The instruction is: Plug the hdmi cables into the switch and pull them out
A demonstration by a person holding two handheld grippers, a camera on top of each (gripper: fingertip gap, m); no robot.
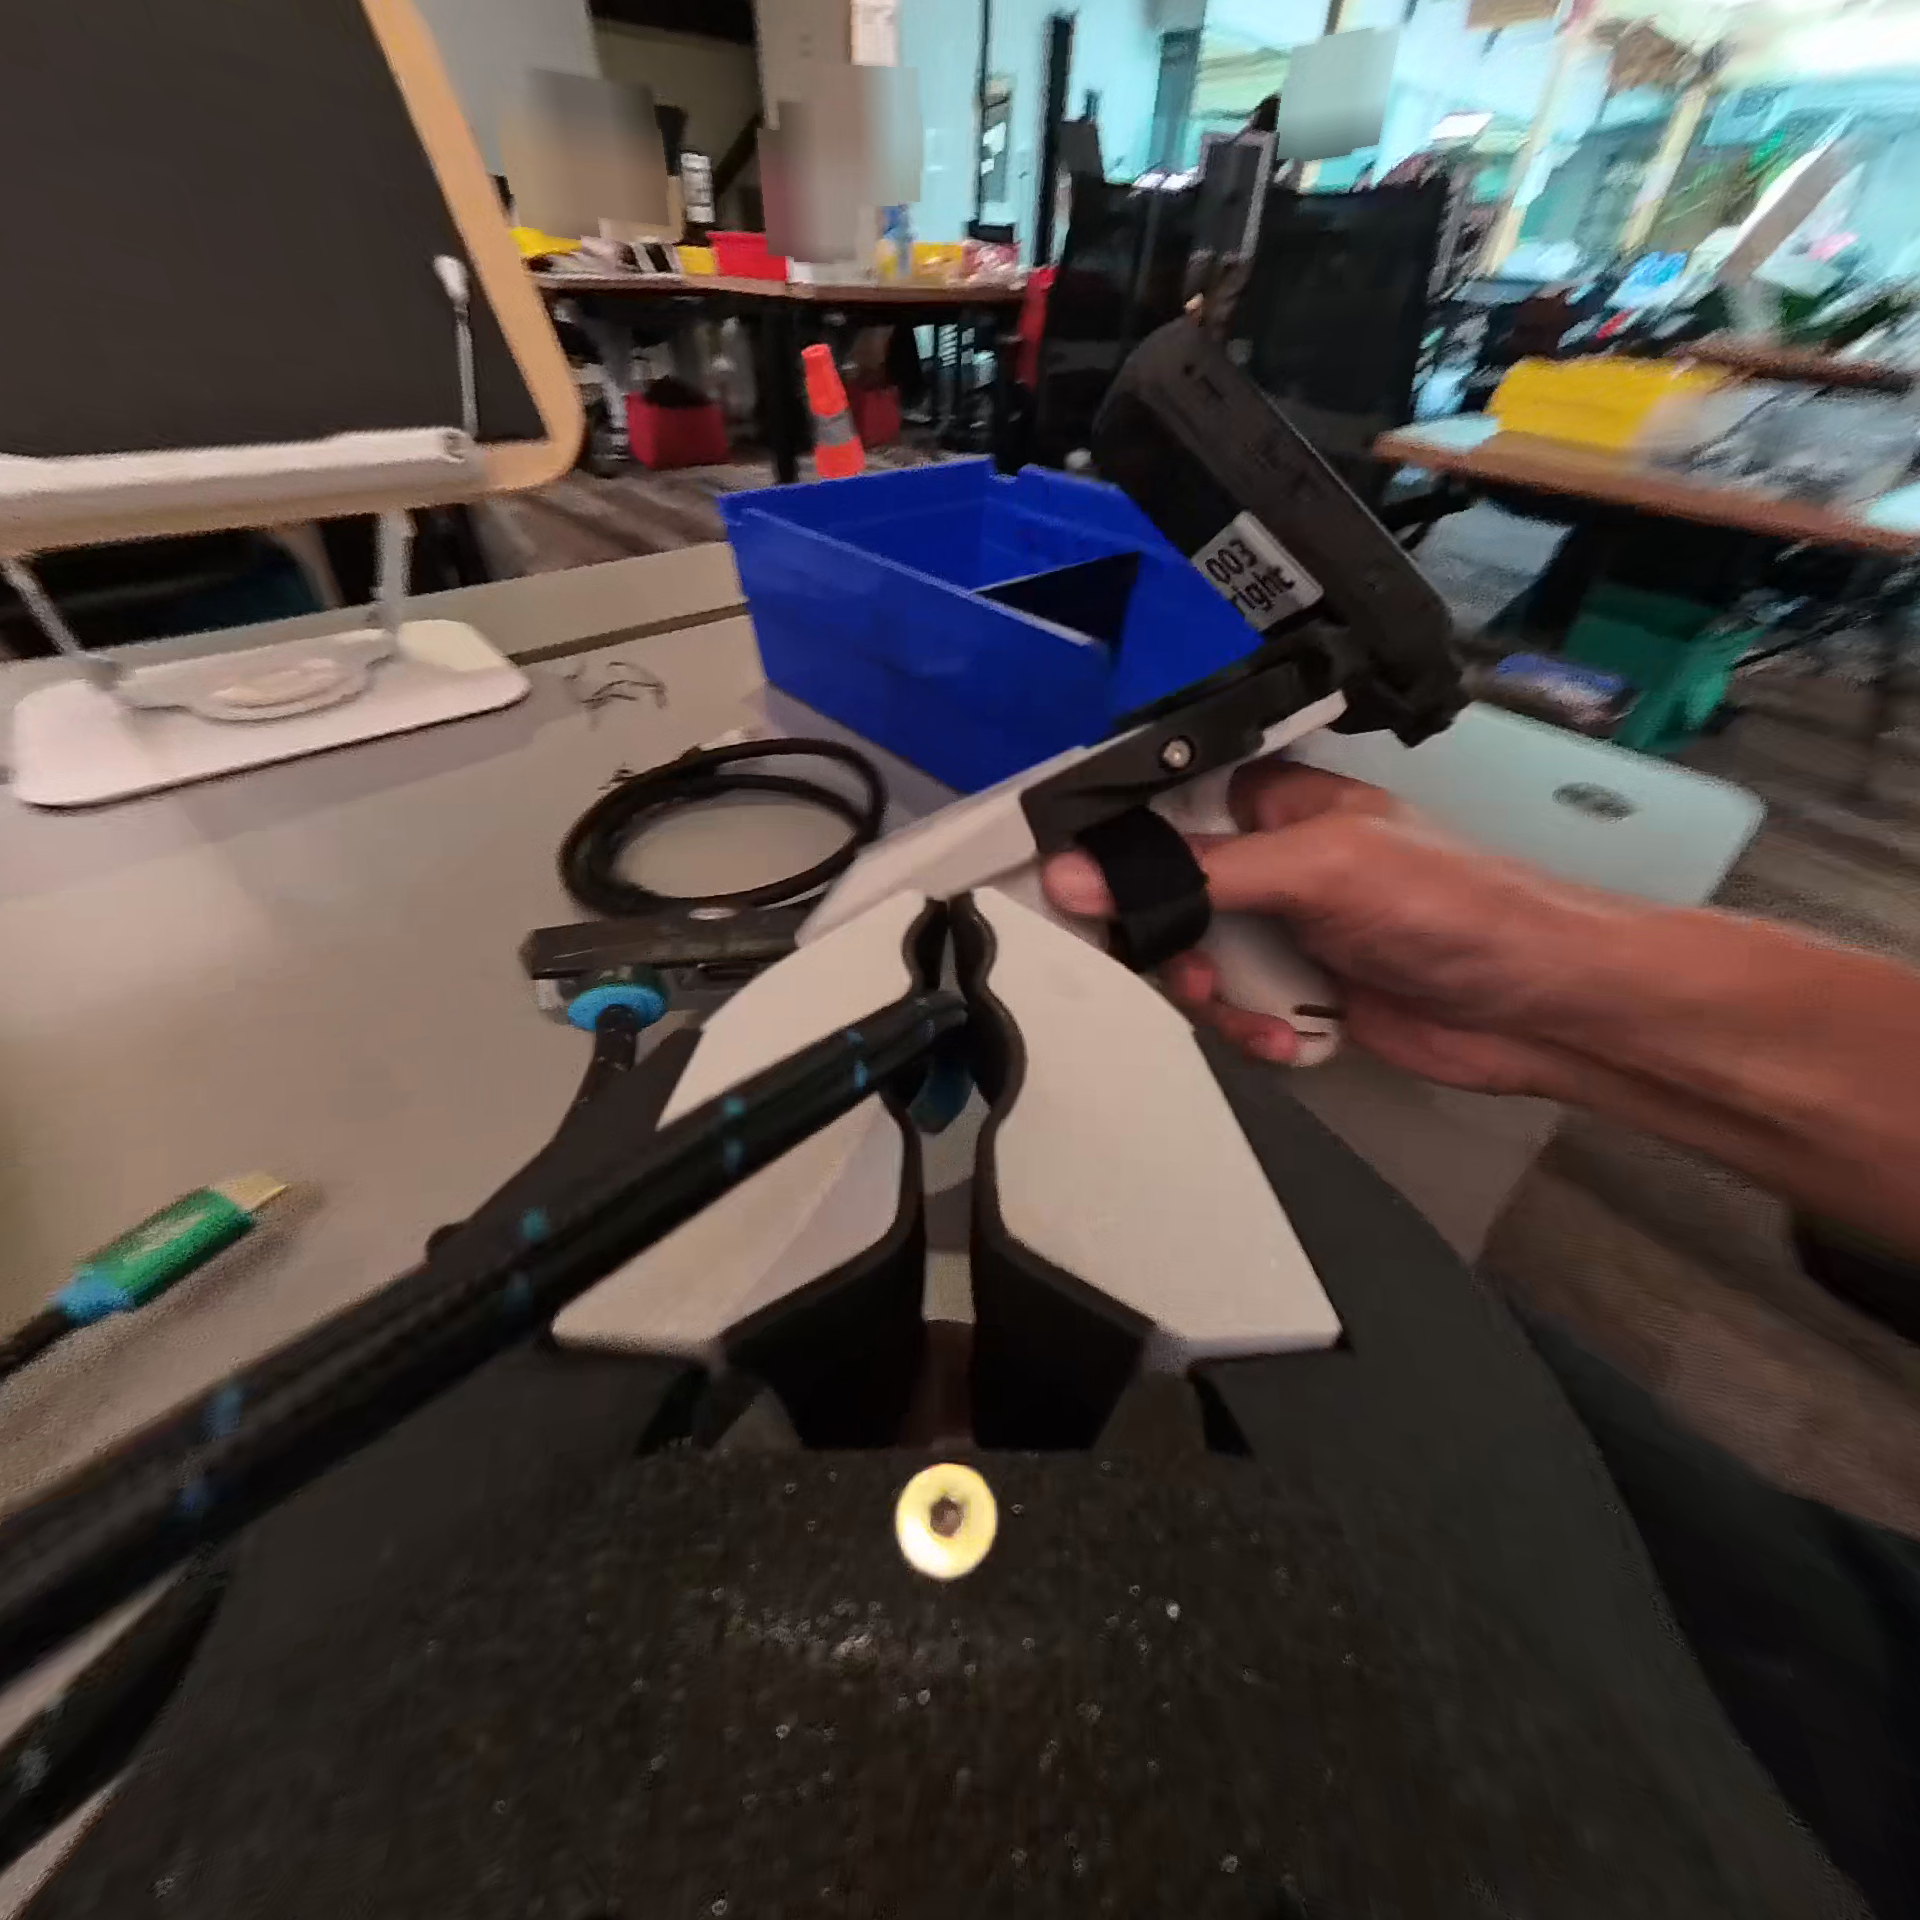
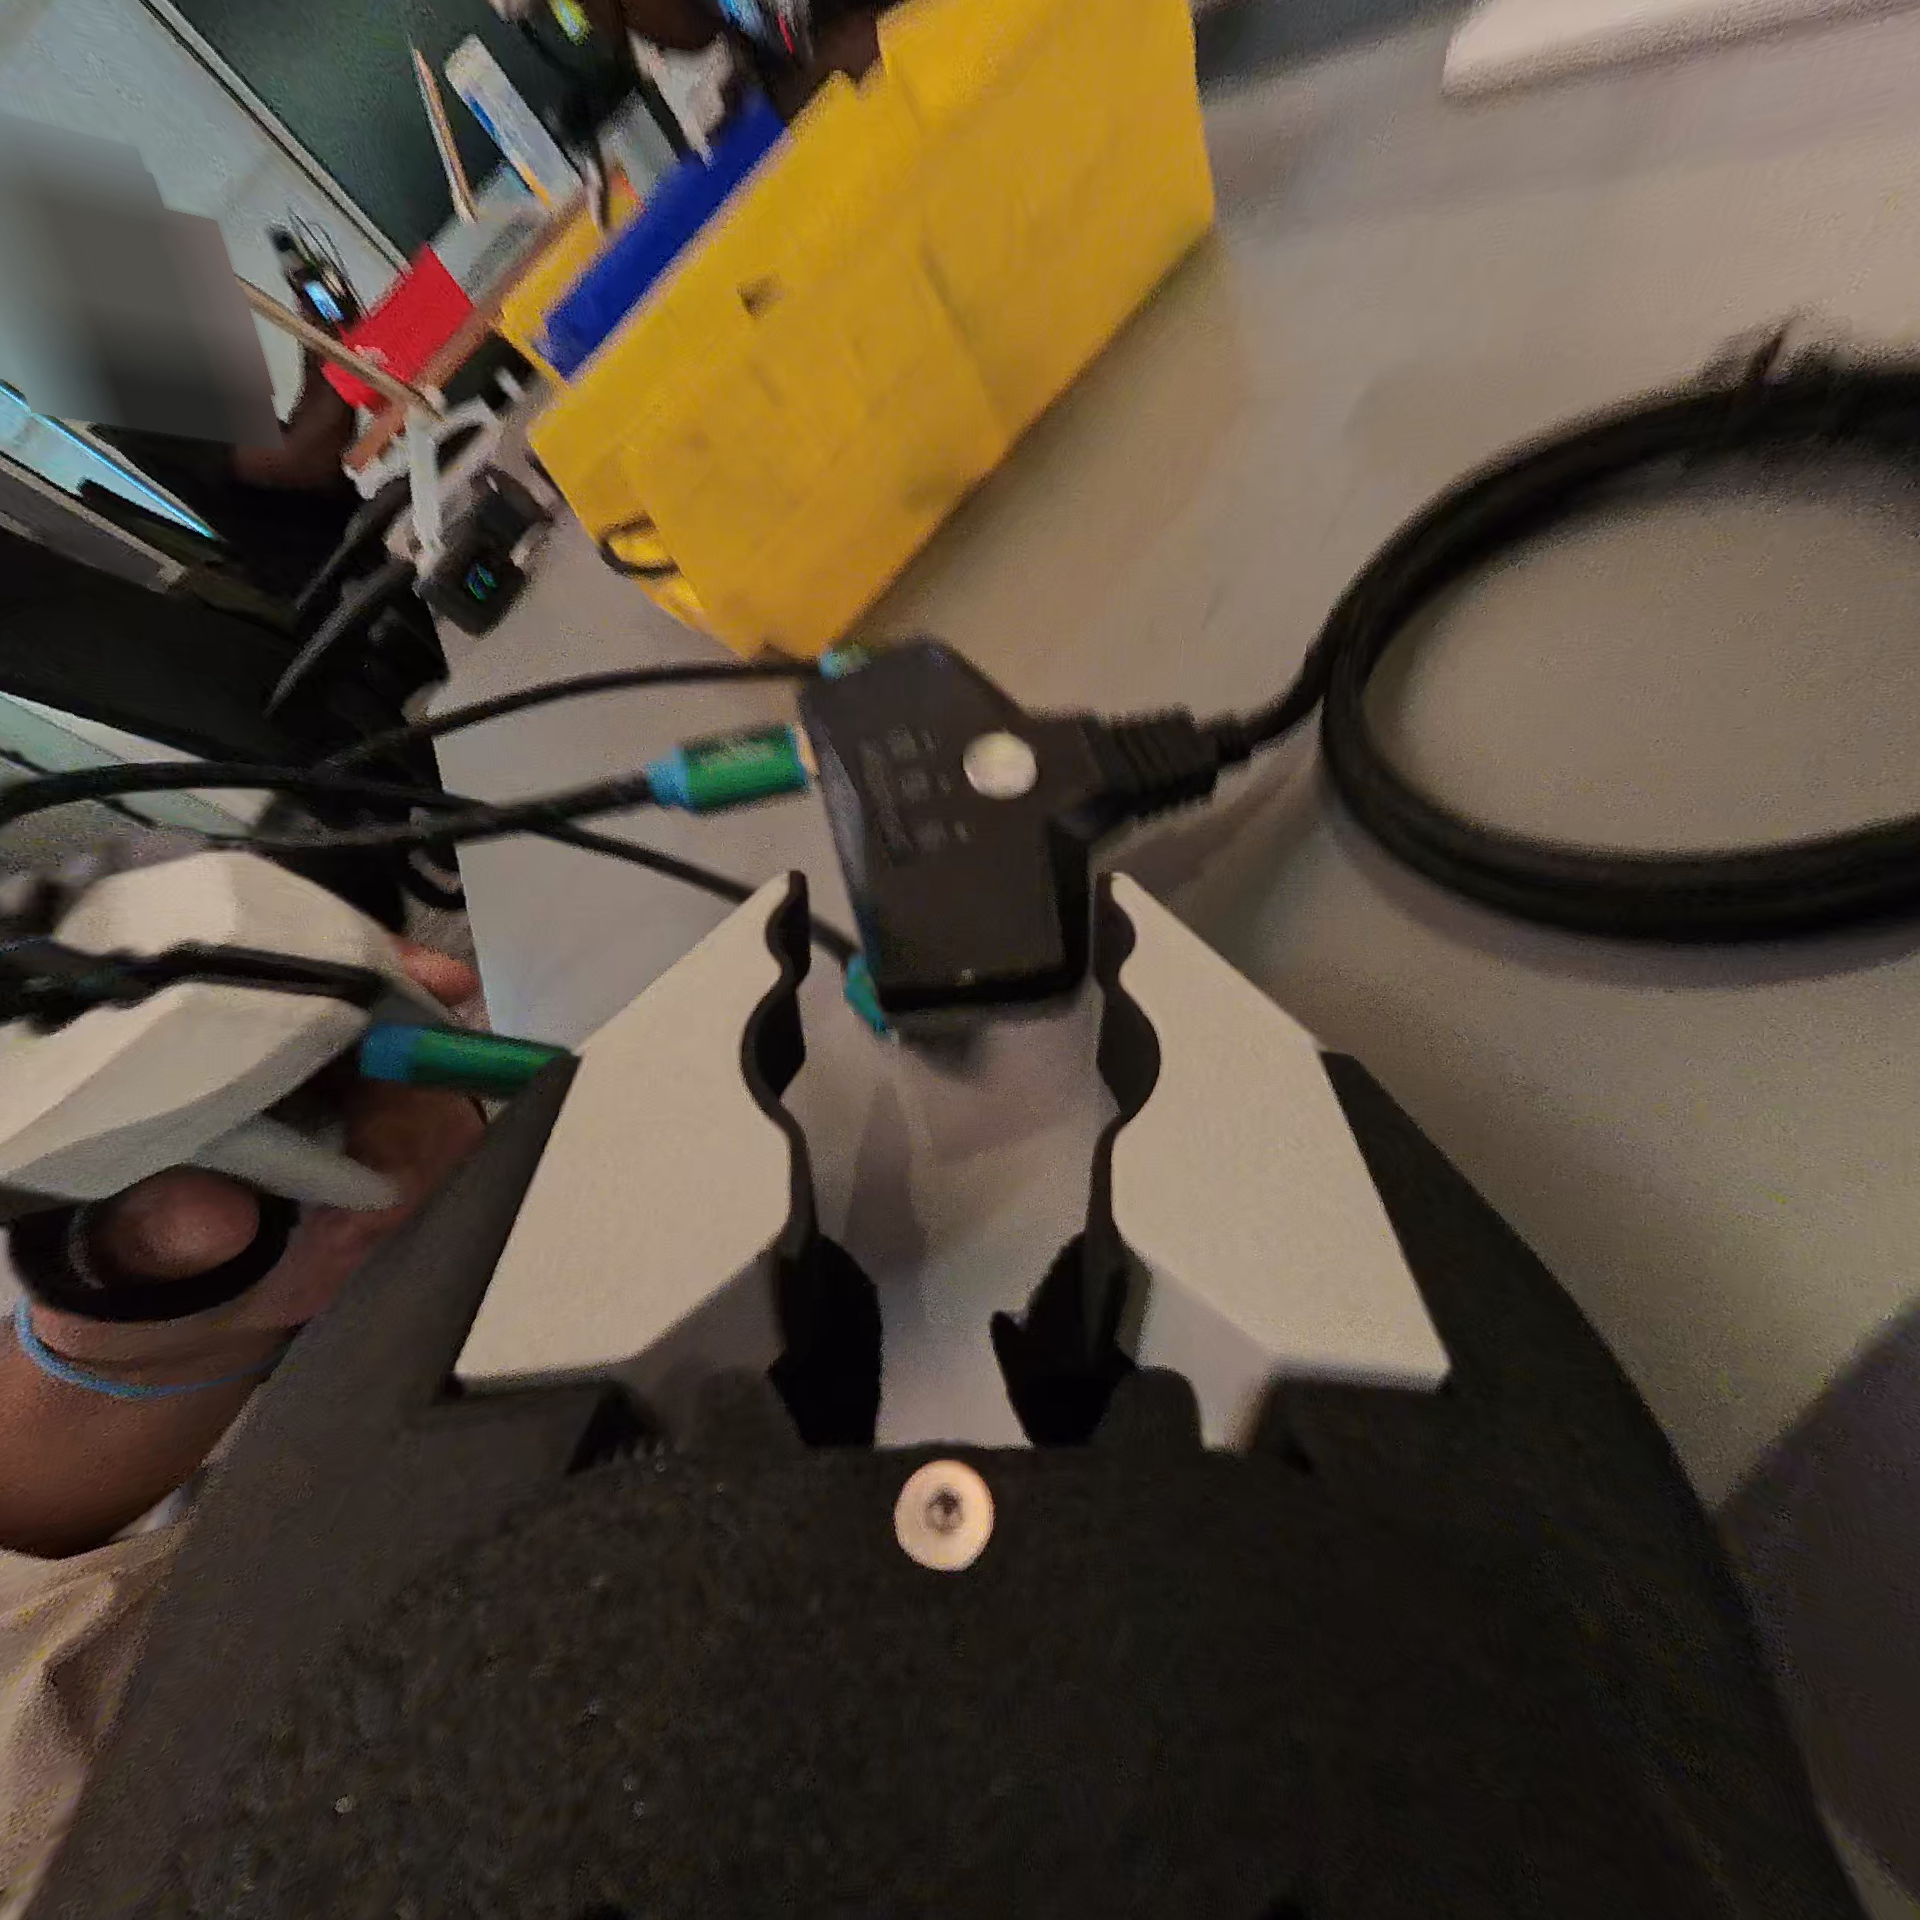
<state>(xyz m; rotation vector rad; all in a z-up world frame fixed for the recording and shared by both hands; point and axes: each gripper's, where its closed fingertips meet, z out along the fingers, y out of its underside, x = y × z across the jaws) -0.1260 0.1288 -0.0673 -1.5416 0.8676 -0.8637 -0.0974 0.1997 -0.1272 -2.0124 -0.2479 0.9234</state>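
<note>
The grey table [image 2: 1455, 312] fills most of both views, and on it the largest container, a yellow bin [image 2: 883, 343] in the upper middle of the right wrist view, shows only its outer wall, so what it holds cannot be told. The blue bin [image 1: 935, 613] at centre top of the left wrist view is open towards the camera and, past its dark divider, looks empty as far as its inside shows. A coiled black cable [image 2: 1621, 665] lies at the right of the right wrist view and runs into the black switch [image 2: 945, 821] at frame centre. The right gripper [image 2: 951, 997] has its jaws spread wide, straddling the near end of the switch without visibly pinching it. The left gripper [image 1: 951, 966], in the middle of its own view, is nearly closed on a green-and-blue HDMI plug [image 2: 457, 1060], whose black cable [image 1: 582, 1195] trails to the lower left. A second green plug [image 2: 727, 769] sits at the switch's left side, seated or just touching, I cannot tell; a third [image 1: 166, 1247] lies loose at the left edge of the left wrist view. By my reading, the step in hand is steadying the switch to insert the held plug; next, the right jaws should close on the switch while the left lines the plug up with a free port.
</note>
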